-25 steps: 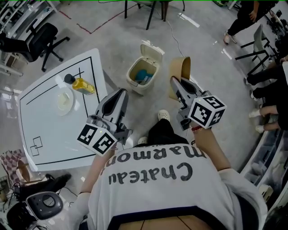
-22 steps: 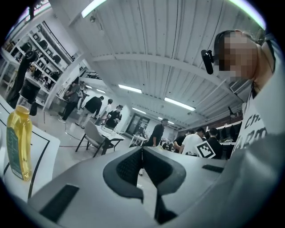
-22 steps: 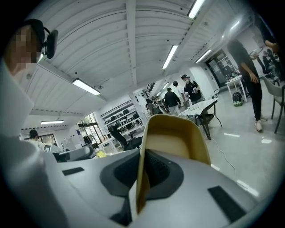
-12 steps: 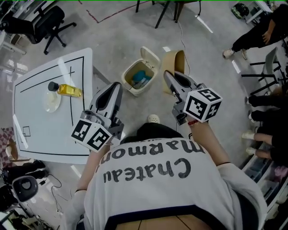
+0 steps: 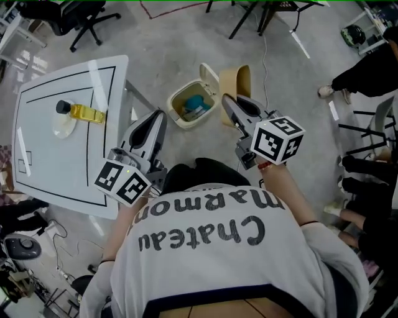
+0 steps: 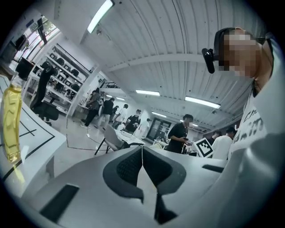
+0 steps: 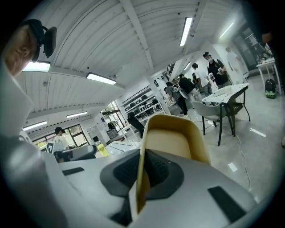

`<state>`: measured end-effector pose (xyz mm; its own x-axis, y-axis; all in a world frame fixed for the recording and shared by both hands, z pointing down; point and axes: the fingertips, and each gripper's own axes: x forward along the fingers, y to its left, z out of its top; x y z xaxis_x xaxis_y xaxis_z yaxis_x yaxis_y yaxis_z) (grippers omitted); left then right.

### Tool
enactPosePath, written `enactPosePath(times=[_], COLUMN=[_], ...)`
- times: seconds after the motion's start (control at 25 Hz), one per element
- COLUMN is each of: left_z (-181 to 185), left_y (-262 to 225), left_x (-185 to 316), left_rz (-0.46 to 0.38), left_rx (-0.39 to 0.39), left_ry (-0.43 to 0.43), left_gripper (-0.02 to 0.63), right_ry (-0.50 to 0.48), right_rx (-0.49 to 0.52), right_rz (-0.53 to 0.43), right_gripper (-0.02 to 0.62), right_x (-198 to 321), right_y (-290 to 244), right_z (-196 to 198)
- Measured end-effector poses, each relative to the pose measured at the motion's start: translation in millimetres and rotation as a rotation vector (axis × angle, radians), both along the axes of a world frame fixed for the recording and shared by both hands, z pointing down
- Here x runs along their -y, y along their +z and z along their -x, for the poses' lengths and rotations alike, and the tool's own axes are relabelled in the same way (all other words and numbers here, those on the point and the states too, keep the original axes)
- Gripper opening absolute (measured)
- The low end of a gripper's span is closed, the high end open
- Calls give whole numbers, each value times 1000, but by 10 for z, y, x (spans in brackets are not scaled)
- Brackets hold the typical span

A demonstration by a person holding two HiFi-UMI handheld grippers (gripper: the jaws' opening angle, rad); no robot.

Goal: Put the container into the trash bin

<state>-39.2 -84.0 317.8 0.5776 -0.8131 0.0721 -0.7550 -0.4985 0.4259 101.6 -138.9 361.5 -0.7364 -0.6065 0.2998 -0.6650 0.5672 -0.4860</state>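
A tan paper container (image 5: pixel 237 83) stands on edge in my right gripper (image 5: pixel 227 107), which is shut on its wall. In the right gripper view the container's (image 7: pixel 174 139) wall runs between the pads of the right gripper (image 7: pixel 141 174) and its open side faces right. The cream trash bin (image 5: pixel 178 113) stands on the floor with its lid up and blue rubbish inside. The container is just right of the bin's rim. My left gripper (image 5: pixel 155 124) is shut and holds nothing, to the bin's near left; in its own view the left gripper (image 6: pixel 142 165) shows its pads together.
A white table (image 5: pixel 56 161) at the left carries a bottle of yellow liquid (image 5: pixel 84 113) and a plate (image 5: pixel 62 127); the bottle (image 6: pixel 11 120) also shows in the left gripper view. An office chair (image 5: pixel 81 12), chair legs (image 5: pixel 261 12) and a standing person (image 5: pixel 367 68) ring the floor.
Both grippers have moved over the floor toward the bin, a little lower. The container has stayed gripped and now sits closer to the bin's right rim.
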Motion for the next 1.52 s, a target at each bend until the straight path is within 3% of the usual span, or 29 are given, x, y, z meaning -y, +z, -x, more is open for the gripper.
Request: enactPosePath(times=[0.32, 0.64, 0.88, 1.2, 1.52], left_z=[55, 52, 32, 196, 123], left_y=[334, 844, 1404, 2461, 3330], left_x=[209, 706, 1185, 1587, 1509], left_rz=[60, 147, 258, 443, 575], left_rx=[-14, -52, 17, 35, 42], left_ry=[-58, -30, 13, 11, 30], left_gripper=[26, 26, 26, 26, 26], right_ry=[-60, -120, -204, -244, -311], right_rx=[-59, -95, -111, -161, -203], right_rz=[67, 139, 203, 376, 568], right_gripper=[30, 29, 29, 29, 29], right_x=[197, 602, 1036, 1417, 1306], right_y=[480, 941, 1367, 2456, 3399], right_z=[140, 445, 745, 1129, 1302])
